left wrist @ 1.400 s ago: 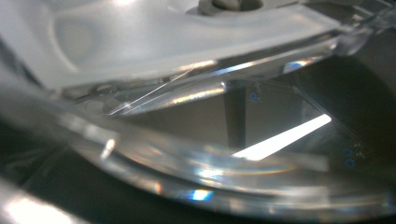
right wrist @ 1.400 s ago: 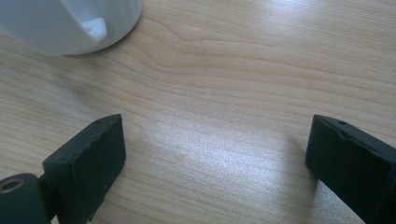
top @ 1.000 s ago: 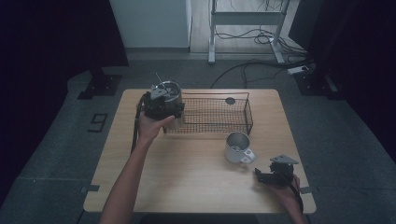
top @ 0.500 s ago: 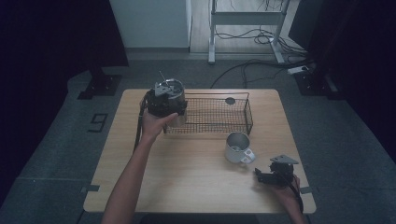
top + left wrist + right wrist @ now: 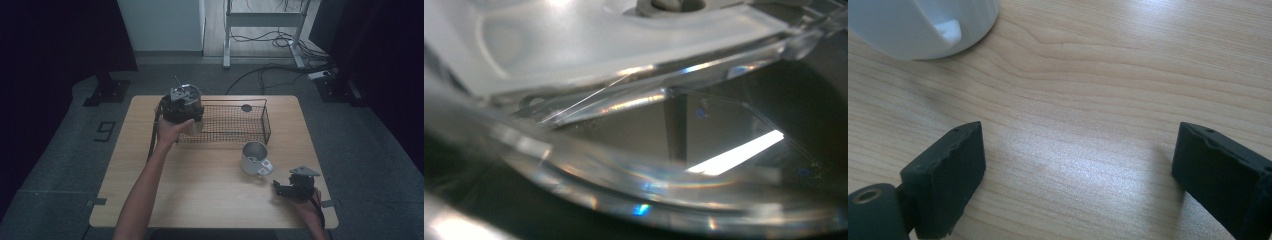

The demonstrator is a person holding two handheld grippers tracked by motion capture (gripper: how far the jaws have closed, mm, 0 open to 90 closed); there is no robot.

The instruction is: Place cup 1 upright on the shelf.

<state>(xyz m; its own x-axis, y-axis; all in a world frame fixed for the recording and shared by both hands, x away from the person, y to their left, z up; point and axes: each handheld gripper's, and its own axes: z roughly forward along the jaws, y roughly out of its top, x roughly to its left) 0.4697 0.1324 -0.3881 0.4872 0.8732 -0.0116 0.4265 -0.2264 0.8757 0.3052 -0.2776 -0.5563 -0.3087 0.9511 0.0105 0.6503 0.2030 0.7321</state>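
Clear glass jar [image 5: 634, 100] between left jaws

A dim lab: wooden table [image 5: 210, 190], metal frame [image 5: 265, 20], floor cables [image 5: 270, 75].

— What do the tools in the hands look like?
— Both are black. The right gripper [image 5: 278, 188] carries a grey three-cornered plate on top, and a dark cable trails back along the wrist.
— And its jaws, close up?
— Two matte black blocks with slightly ragged edges. The left block sits on a round black pivot with a hole in it, and the right block has a small hole near its top.
— The left gripper [image 5: 181, 104]?
— A chunky black body with a pale grey top; a dark cable hangs beside the bare forearm. No sleeves show.
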